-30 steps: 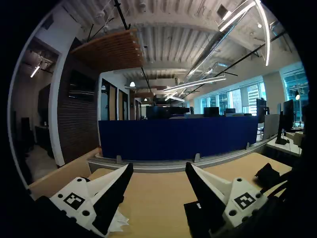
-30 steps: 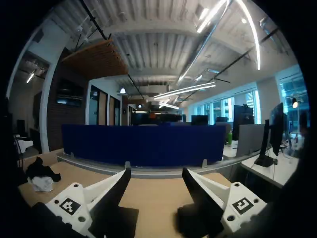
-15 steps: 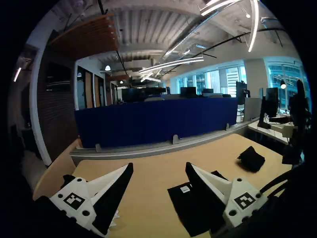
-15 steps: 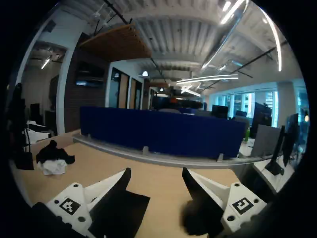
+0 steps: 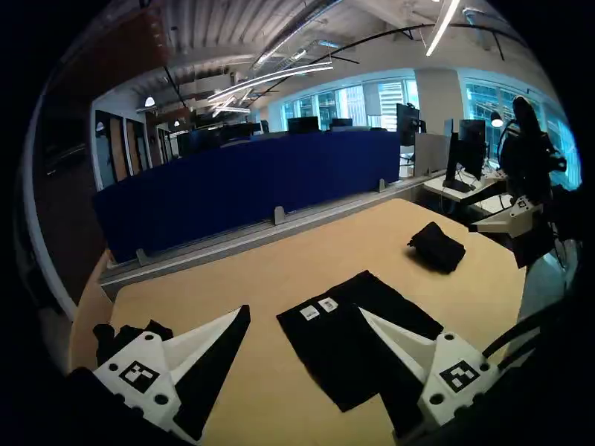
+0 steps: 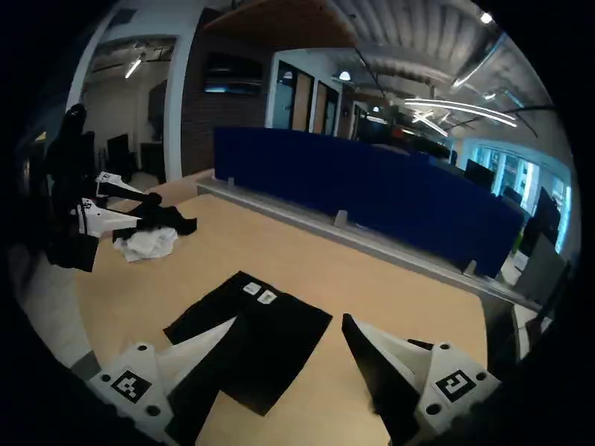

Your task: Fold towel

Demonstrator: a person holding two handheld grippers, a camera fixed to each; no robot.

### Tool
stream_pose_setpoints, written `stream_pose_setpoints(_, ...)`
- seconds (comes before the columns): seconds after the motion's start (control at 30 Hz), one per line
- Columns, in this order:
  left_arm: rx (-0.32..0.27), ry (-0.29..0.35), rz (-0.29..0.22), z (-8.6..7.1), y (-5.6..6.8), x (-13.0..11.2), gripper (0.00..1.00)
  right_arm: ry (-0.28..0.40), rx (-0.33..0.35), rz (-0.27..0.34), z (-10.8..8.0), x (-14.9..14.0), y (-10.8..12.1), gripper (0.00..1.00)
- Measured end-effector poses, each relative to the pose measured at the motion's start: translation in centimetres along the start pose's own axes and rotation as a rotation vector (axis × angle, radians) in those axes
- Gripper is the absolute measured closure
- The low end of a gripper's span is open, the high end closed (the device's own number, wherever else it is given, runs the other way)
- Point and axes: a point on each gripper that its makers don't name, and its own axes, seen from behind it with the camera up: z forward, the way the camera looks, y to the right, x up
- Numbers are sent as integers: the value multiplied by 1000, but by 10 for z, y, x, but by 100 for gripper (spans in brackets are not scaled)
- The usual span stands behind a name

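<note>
On the office table [image 5: 245,267], both views have tipped down from the ceiling. The black towel [image 5: 335,346] now lies flat at six o'clock. The left gripper [image 5: 303,311] and right gripper [image 6: 290,319] gape empty, so folding hasn't begun.

Two low views angled inward over one table [image 5: 297,253], towel [image 5: 335,349] shared.

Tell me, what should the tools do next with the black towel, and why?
The black towel lies spread flat on the table, and the left tool and right tool are open, holding nothing. So probably lower both to its near edge and grip it.
</note>
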Motion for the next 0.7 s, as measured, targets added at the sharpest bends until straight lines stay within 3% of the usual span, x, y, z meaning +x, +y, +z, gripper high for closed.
stream_pose_setpoints(0.3,-33,-43,12,7,11,-21,2,-28,27,-17,9,-15,-7,0)
stream_pose_setpoints(0.7,-97,-143,12,26,34,-94,2,-90,30,6,36,-73,-10,0)
